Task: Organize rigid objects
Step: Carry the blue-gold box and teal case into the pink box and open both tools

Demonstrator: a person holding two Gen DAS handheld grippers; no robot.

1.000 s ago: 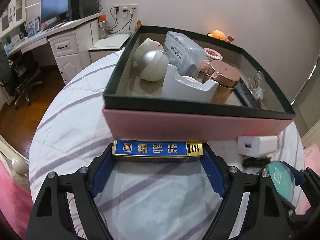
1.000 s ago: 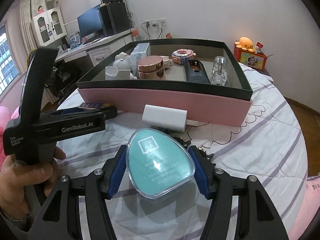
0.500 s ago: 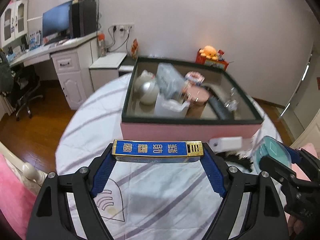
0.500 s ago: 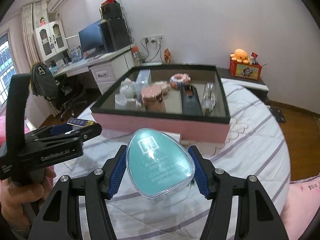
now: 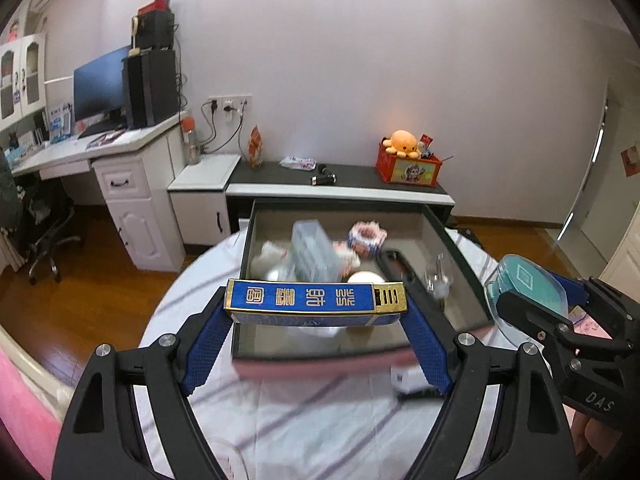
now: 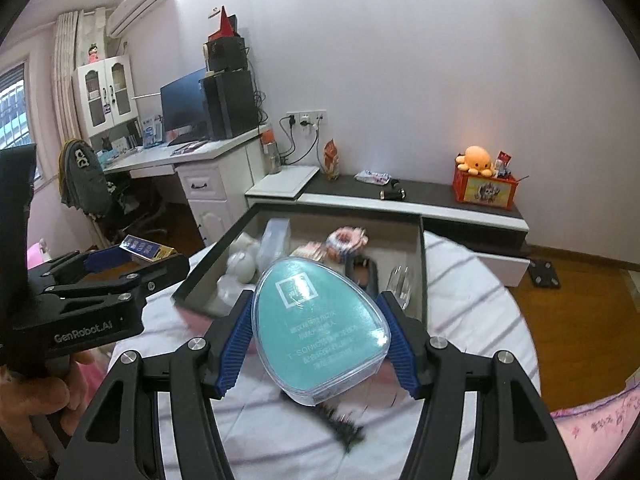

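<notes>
My left gripper (image 5: 316, 312) is shut on a long blue and gold box (image 5: 312, 299), held crosswise by its ends above the near edge of the open storage box (image 5: 248, 256). My right gripper (image 6: 320, 320) is shut on a teal egg-shaped case (image 6: 320, 332) with a clear shell. The same case (image 5: 528, 284) shows at the right edge of the left wrist view. In the right wrist view the left gripper (image 6: 132, 254) hovers at the left with the blue box (image 6: 146, 249). Both grippers are lifted above the bed, near the storage box (image 6: 422, 264).
The dark-rimmed, pink-sided storage box holds a grey pouch (image 5: 314, 252), white round items (image 6: 242, 262), a patterned ring (image 6: 346, 240), a dark device (image 6: 362, 274) and a clear bottle (image 6: 400, 282). A white charger (image 5: 408, 378) and black cord (image 6: 340, 426) lie on the striped sheet. A desk and low cabinet stand behind.
Both grippers have risen with their objects still held, so the storage box now appears lower and farther below them. The view tilted to take in more of the room.
</notes>
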